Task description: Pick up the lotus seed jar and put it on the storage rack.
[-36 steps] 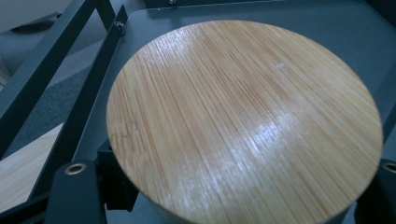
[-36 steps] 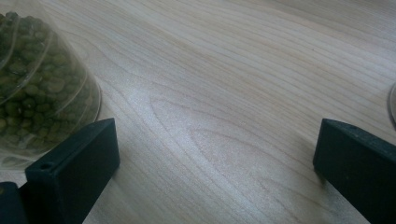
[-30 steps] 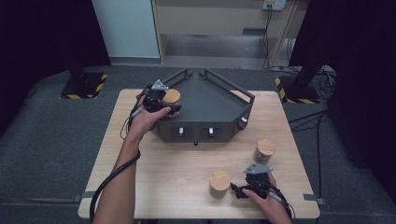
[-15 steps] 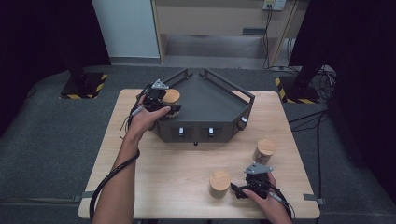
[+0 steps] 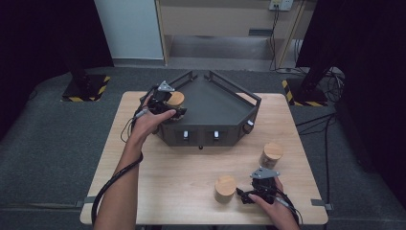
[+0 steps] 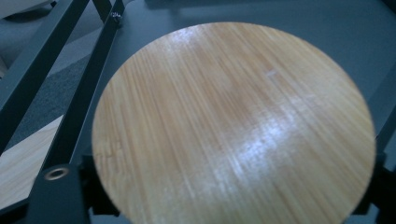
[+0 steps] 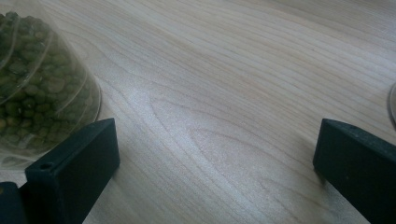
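Jar at the tray's left corner, my left gripper loosening.

My left gripper [image 5: 174, 106] has just been opening around the round wooden-lidded jar [image 5: 175, 99] inside the dark angular tray [image 5: 225, 103]; my right gripper [image 5: 245, 195] rests wide open on smooth table [image 5: 167, 177].

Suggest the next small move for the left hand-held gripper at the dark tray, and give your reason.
Probably lift the left hand-held gripper clear of the jar. Its jaws have just been opening, the jar sits between them at the dark tray's left corner, so the drop-off looks done.
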Available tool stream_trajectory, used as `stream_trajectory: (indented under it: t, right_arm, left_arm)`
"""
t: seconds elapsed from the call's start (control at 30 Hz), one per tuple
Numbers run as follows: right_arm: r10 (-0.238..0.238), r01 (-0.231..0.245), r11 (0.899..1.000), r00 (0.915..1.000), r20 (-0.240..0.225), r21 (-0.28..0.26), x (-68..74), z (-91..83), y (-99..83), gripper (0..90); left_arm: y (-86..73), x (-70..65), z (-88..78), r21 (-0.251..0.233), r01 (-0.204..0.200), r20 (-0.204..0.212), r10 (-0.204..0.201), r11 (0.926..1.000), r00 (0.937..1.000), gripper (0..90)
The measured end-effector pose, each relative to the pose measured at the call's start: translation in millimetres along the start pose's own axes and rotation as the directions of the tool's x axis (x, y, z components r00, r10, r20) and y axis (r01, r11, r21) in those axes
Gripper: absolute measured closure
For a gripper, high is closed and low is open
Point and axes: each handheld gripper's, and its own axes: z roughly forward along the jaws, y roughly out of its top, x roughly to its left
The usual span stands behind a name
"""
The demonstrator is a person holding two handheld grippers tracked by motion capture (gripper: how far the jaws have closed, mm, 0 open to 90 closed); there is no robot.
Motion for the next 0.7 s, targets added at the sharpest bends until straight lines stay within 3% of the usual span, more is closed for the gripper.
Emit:
stream_trajectory:
  t: [0.1, 0.23, 0.7]
  right_arm:
    - [0.000, 0.000, 1.000, 1.0000, 0.000, 0.000, 0.0, 0.0, 0.0, 0.4]
    - [0.000, 0.000, 1.000, 1.0000, 0.000, 0.000, 0.0, 0.0, 0.0, 0.4]
    - [0.000, 0.000, 1.000, 1.0000, 0.001, 0.000, 0.1, 0.0, 0.0, 0.4]
  left_arm:
    - [3.6, -3.5, -0.5, 0.012, -0.019, -0.010, 0.019, 0.9997, 0.9998, 9.9]
    - [3.2, -5.7, -3.0, 0.007, -0.015, -0.027, 0.015, 0.9999, 0.9995, 5.8]
    - [-8.9, -8.2, -22.5, -0.025, -0.014, -0.063, 0.013, 0.9996, 0.9979, 3.9]
